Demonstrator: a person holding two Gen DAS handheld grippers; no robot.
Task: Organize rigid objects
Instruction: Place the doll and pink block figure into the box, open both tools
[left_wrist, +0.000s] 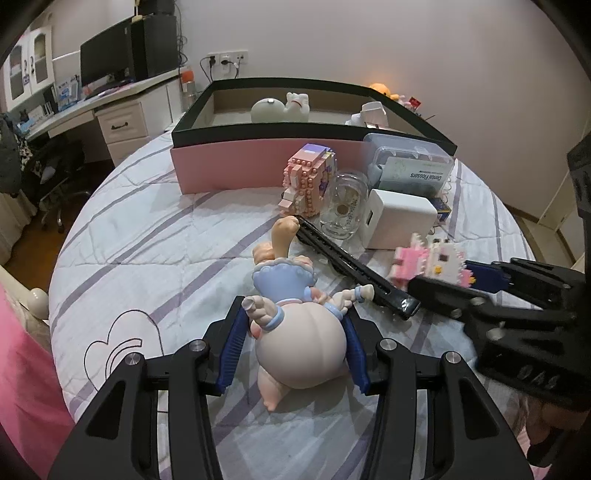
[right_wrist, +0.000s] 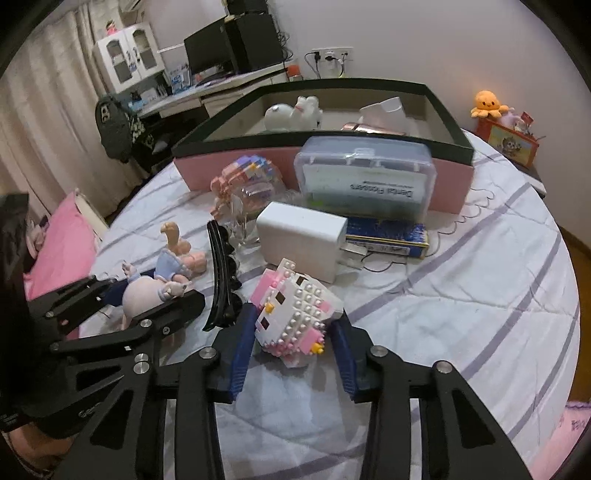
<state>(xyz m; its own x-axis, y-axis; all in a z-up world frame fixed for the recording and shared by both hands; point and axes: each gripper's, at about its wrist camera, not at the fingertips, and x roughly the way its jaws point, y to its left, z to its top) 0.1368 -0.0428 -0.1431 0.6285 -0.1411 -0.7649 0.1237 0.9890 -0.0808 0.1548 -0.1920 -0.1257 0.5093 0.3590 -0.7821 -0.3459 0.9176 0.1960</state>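
- The left gripper (left_wrist: 293, 332) was closed partway on a doll (left_wrist: 295, 325) lying on the bed cover (left_wrist: 147, 251); its blue pads (left_wrist: 232, 343) pressed against the doll's big pale head from both sides.
- The doll wore a light blue dress and lay with one leg sticking up towards the box.
- The right gripper (right_wrist: 295, 332) was clamped on a pink and white brick figure (right_wrist: 295, 314), with one blue pad (right_wrist: 242, 354) on each side of it.
- The brick figure sat tilted between those pads, close above the bed cover; whether it touched the cover could not be told.
- A black hair clip (left_wrist: 354, 269) lay on the cover between the doll and the brick figure, its tip right by the doll's raised foot.
- Further back stood a white charger block (right_wrist: 303, 240), a clear glass jar (left_wrist: 341, 206) and a second pink brick figure (left_wrist: 306, 181), close together.
- A clear plastic case of dental flossers (right_wrist: 365, 177) rested on a blue-edged flat box (right_wrist: 388, 236), just in front of the big box.
- The big box (left_wrist: 229, 170), pink-walled with a dark rim, stood at the far side of the bed and held a white toy animal (left_wrist: 280, 107) and a white object (right_wrist: 384, 110) near its right end.
- A desk (left_wrist: 110, 99) with a dark monitor (left_wrist: 107, 62) stood beyond the bed on the left.
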